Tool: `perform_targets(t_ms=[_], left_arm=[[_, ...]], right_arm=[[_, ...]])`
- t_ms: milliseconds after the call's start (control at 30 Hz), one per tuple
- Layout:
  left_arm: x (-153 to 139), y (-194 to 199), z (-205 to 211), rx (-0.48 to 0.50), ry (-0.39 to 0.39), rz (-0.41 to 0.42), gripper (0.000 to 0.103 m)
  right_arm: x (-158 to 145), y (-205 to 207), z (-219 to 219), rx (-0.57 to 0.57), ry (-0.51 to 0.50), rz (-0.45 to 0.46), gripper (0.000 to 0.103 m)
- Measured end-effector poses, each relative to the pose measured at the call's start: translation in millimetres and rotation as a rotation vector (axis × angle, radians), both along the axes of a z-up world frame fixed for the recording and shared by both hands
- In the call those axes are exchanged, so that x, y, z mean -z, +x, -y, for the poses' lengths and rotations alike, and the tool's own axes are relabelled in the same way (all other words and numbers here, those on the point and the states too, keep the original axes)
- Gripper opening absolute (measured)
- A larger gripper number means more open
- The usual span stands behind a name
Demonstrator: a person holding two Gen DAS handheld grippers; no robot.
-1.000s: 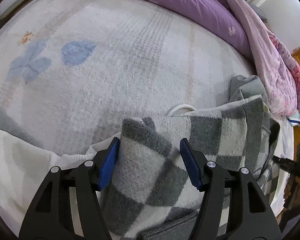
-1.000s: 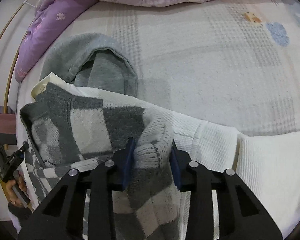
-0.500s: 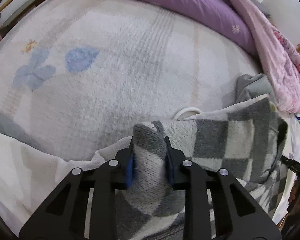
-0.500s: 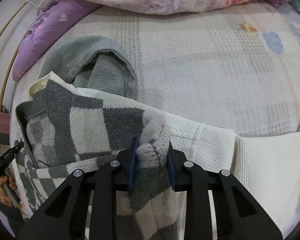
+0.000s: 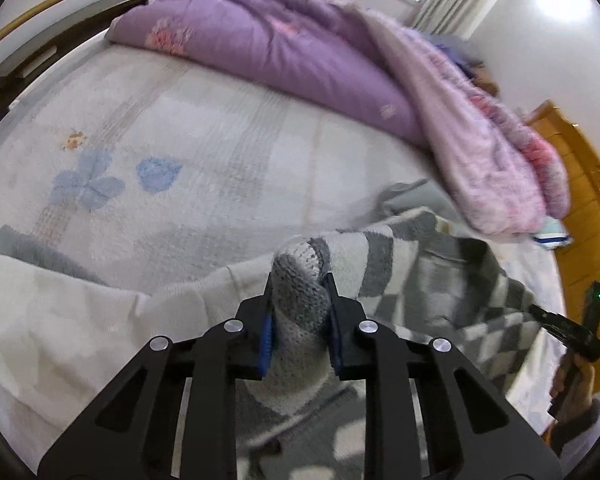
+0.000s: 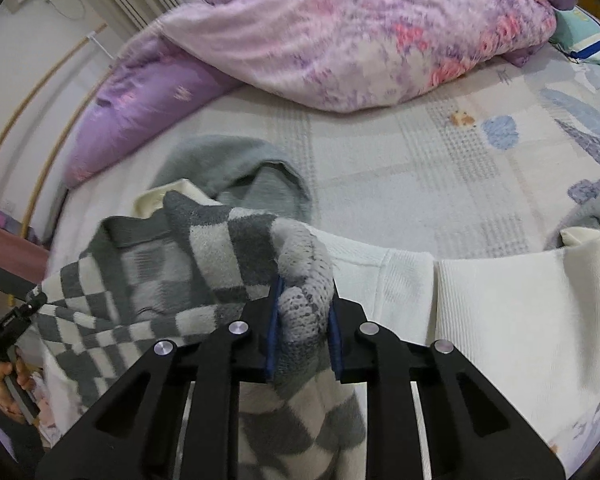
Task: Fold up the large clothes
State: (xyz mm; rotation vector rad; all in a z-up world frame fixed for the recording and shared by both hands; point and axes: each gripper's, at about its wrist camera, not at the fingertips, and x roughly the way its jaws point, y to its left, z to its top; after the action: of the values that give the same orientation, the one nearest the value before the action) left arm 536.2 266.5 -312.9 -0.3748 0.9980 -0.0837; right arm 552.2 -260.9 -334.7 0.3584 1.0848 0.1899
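- We hold the checked grey-and-white sweater (image 5: 412, 264) with both tools: the left gripper (image 5: 300, 320), low in the centre of its frame, is pinched tight on a bunched fold of the knit.
- The right gripper (image 6: 304, 320), likewise low and central in its view, is pressed together on another bunch of the same sweater (image 6: 172, 264).
- The sweater stretches between the two grips, lifted at those edges, above a white garment (image 6: 500, 304) spread over the bed cover (image 5: 204, 152).
- A grey hoodie (image 6: 240, 168) lies just behind it, mid-left in the right view; the purple quilt (image 5: 284, 44) fills the upper part of the frame.
- We judge this the carrying-over stage of a fold: both held edges should next travel together, level and taut, before being laid down flat.
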Motion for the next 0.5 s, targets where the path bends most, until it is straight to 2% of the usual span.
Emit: perform_targets(t_ms=[233, 433, 500], left_arm=[[-45, -89, 3, -0.005, -0.016, 0.106, 0.019], [-66, -174, -1, -0.003, -0.025, 0.145, 0.018], [-69, -202, -4, 0.007, -0.035, 0.144, 0.018]], right_arm=[[-50, -65, 0, -0.013, 0.049, 0.084, 0.017], [-82, -151, 10, -0.03, 0.083, 0.137, 0.016], [-90, -183, 12, -0.045, 0.065, 0.148, 0.016]])
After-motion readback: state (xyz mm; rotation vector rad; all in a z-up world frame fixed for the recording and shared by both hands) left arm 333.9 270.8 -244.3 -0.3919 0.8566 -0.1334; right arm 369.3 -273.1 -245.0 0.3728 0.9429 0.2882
